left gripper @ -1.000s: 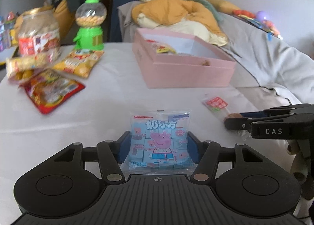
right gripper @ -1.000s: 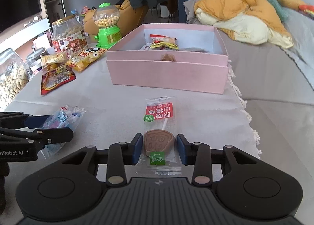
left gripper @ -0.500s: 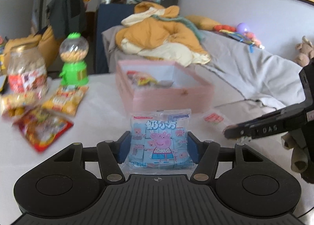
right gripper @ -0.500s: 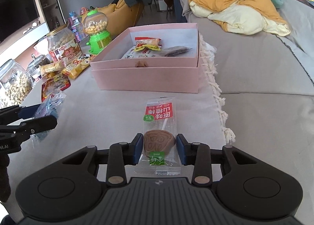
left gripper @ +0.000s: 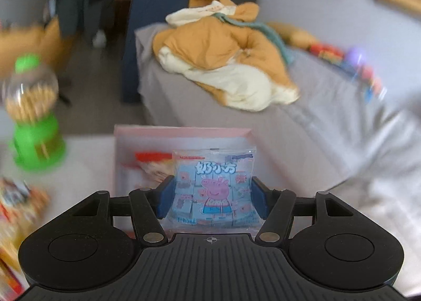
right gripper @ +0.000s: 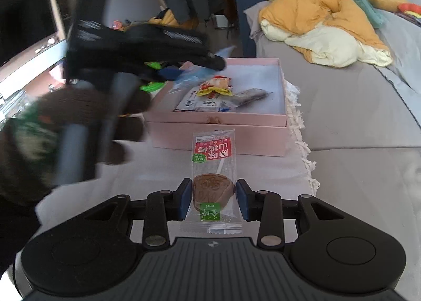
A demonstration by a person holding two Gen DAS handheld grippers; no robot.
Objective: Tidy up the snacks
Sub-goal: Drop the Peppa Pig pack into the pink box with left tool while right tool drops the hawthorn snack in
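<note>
The left claw (left gripper: 213,195) grips a pale blue cartoon-pig snack packet (left gripper: 214,190) at lower centre, over the open pink cardboard box (right gripper: 281,96) of wrapped snacks. The right claw (right gripper: 213,202) is clamped narrowly on a clear-wrapped brown lollipop (right gripper: 213,188) above the white-clothed counter (right gripper: 263,169), short of the box. A green gumball dispenser (left gripper: 36,127) blurs at left.

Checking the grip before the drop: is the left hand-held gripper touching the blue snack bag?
Touching. The left wrist view shows the left hand-held gripper with both blue pads pressed against the blue snack bag's sides.
</note>
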